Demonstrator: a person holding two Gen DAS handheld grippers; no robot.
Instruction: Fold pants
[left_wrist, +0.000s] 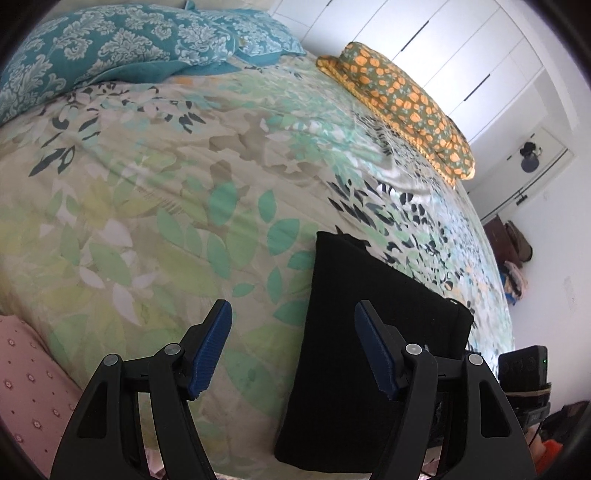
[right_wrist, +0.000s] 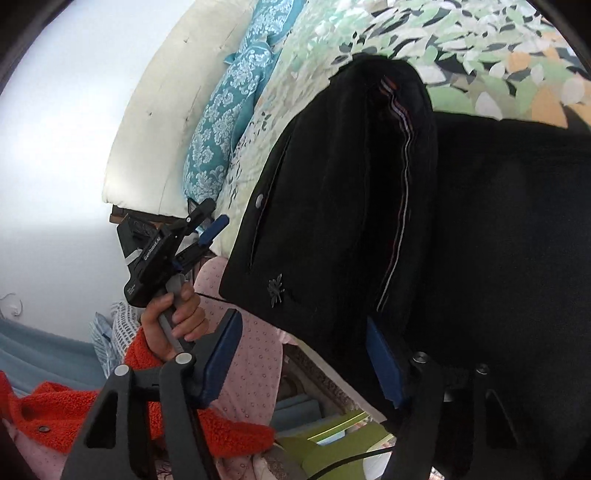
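The black pants (left_wrist: 351, 332) lie folded on the leaf-print bedspread (left_wrist: 166, 184), at the lower right of the left wrist view. My left gripper (left_wrist: 293, 317) hovers open above the bed by the pants' left edge, its pads touching nothing. In the right wrist view the pants (right_wrist: 332, 184) fill the middle and right, with a striped waistband lining showing along the fold. Their near edge hangs over the bedside and sits between the fingers of my right gripper (right_wrist: 301, 332), whose pads stand apart from the cloth. The left gripper (right_wrist: 214, 216) also shows there, open.
Teal patterned pillows (left_wrist: 110, 48) and a folded orange-print blanket (left_wrist: 402, 99) lie at the far side of the bed. White wardrobe doors (left_wrist: 443, 44) stand behind. A hand (right_wrist: 177, 314) in an orange fleecy sleeve (right_wrist: 74, 413) holds the left gripper. Pink dotted cloth (right_wrist: 251, 369) hangs below.
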